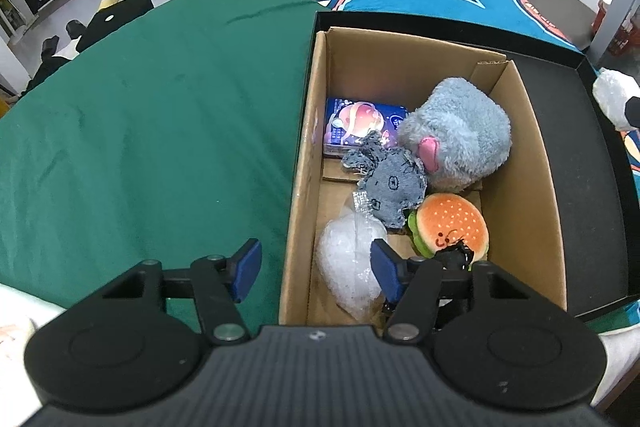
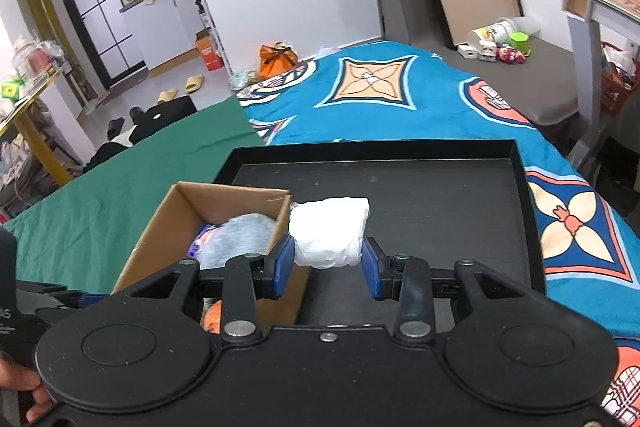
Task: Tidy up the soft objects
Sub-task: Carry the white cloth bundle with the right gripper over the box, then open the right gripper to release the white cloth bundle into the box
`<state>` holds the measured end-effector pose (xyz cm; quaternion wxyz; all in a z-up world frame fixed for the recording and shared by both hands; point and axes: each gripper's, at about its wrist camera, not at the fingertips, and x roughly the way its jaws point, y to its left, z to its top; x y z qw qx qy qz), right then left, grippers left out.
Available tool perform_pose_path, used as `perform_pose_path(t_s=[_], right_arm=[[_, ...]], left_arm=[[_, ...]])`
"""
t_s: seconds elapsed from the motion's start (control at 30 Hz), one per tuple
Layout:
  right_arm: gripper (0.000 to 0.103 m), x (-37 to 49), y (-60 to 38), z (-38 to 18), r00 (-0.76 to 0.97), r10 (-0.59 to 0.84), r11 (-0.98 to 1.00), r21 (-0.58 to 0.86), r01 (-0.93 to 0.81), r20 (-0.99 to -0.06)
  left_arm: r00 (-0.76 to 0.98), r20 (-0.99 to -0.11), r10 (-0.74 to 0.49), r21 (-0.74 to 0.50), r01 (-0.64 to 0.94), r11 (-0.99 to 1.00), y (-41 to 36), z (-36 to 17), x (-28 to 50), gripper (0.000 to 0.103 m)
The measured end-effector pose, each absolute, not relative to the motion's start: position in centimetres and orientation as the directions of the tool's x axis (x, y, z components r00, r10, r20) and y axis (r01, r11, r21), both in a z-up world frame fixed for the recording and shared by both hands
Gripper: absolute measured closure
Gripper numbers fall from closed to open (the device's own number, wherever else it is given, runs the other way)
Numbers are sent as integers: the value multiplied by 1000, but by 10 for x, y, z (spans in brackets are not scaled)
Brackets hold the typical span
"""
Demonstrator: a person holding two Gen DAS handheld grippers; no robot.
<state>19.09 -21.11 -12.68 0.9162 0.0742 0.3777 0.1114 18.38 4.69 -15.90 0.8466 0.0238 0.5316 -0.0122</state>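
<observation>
A: Any readable writing?
B: None; the blue packet's print in the cardboard box blurs.
A: Tools?
B: Right tool grips a white wad above the black tray; left tool is open, empty.

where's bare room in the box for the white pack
Free: box floor between the bubble wrap and the blue packet, along the left wall. Crowded: right side, with grey plush, denim toy, burger. Right gripper holds the white pack.
</observation>
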Motion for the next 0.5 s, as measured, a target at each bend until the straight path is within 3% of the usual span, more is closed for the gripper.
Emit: perform_pose_path(t_s=[0.27, 0.5], right_arm=[[67, 181, -182, -118, 670, 294, 956, 219, -196, -682], [66, 172, -158, -118, 648, 312, 950, 217, -226, -695]], left_arm=[[448, -893, -38, -23, 38, 999, 56, -159, 181, 54], [464, -884, -65, -60, 25, 998, 65, -157, 178, 81]])
